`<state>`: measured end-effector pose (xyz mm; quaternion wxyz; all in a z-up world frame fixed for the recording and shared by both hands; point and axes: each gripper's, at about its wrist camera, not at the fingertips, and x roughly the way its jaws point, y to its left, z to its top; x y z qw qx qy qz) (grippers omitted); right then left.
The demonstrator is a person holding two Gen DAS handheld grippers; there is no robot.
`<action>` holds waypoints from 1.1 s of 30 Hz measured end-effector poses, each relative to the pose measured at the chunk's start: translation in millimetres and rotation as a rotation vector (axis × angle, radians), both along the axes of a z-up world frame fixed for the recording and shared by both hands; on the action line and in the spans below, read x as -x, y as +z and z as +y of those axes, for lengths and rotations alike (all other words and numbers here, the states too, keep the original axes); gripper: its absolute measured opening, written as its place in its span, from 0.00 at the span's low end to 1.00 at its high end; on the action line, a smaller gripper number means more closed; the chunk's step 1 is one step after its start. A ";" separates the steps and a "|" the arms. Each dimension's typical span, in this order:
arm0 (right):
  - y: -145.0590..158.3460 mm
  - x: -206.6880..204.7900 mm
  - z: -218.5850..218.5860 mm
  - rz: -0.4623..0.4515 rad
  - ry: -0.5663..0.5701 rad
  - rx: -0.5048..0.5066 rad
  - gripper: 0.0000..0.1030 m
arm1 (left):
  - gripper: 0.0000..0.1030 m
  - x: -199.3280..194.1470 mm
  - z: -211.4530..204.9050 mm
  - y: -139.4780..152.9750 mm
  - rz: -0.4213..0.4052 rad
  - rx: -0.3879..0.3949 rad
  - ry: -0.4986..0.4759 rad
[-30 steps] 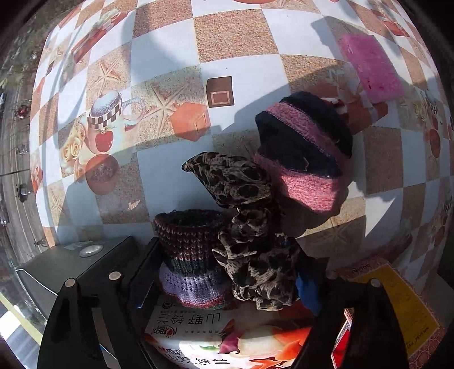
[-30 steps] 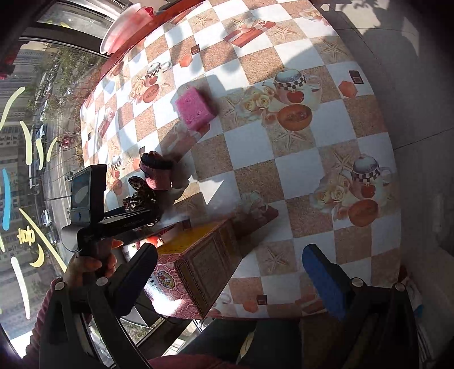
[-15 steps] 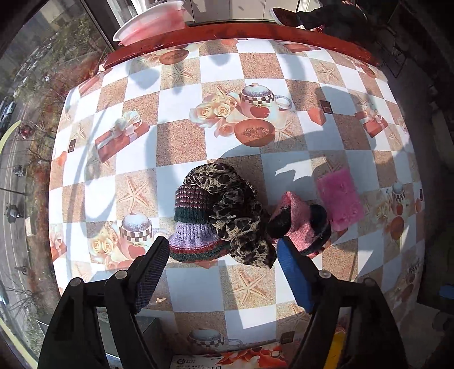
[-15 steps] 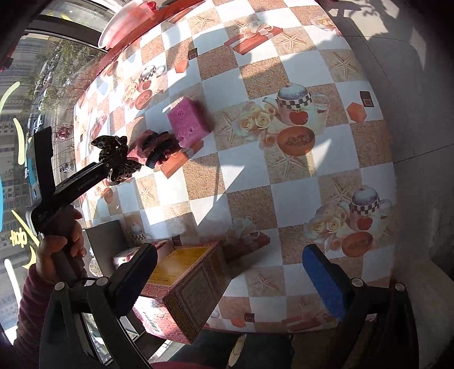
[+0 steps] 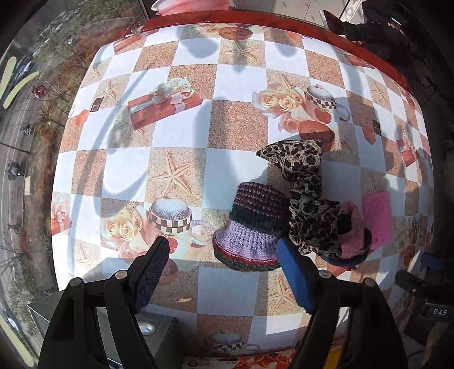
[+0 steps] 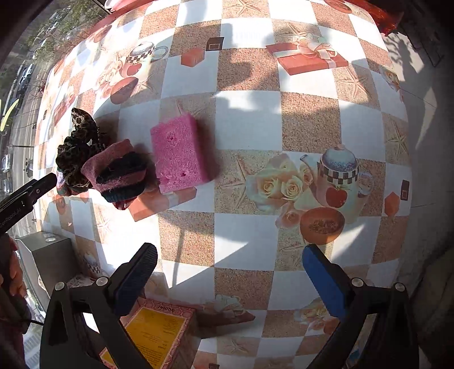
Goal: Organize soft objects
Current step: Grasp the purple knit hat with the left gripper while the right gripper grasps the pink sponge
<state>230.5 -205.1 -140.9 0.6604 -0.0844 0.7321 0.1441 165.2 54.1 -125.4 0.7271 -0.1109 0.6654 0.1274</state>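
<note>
Three soft things lie bunched on the patterned tablecloth [image 5: 235,176]: a purple striped knit piece [image 5: 252,227], a leopard-print cloth [image 5: 306,198] draped over it, and a pink-and-black knit piece [image 5: 354,238]. A pink sponge [image 5: 377,218] lies just right of them. In the right wrist view the sponge [image 6: 178,153] lies beside the pink-and-black knit piece [image 6: 119,176] and the leopard cloth [image 6: 76,150]. My left gripper [image 5: 224,275] is open and empty, above and just in front of the pile. My right gripper [image 6: 229,281] is open and empty, nearer the front edge than the sponge.
A grey metal box [image 6: 48,255] stands at the table's front left; it also shows in the left wrist view [image 5: 113,326]. A pink carton with a yellow label [image 6: 153,332] lies at the front edge. A red table rim [image 5: 283,22] and a pink bowl [image 5: 193,4] are at the far side.
My left gripper has let go of the soft bundle, pulled back and turned left, leaving the pile on the table. My right gripper has moved closer to the sponge.
</note>
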 end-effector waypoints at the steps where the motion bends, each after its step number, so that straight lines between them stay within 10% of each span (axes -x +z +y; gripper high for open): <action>1: -5.3 -3.1 6.8 -0.008 0.019 0.010 1.00 | 0.79 -3.2 -1.1 -4.3 0.004 0.007 -0.005; 14: -51.5 -20.4 51.8 -0.123 0.138 0.072 1.00 | 0.70 -22.3 -14.5 -47.1 0.069 -0.019 -0.059; 17: -45.7 -17.8 52.1 -0.146 0.155 0.067 0.88 | 0.50 -14.3 -14.0 -41.6 0.059 -0.020 -0.050; 20: -33.8 -18.2 48.6 -0.164 0.150 0.053 0.49 | 0.40 -7.0 -15.7 -29.7 0.042 -0.054 -0.064; 33: 6.5 0.4 -18.8 -0.132 -0.005 -0.064 0.49 | 0.39 29.3 -62.6 21.3 -0.052 -0.099 -0.181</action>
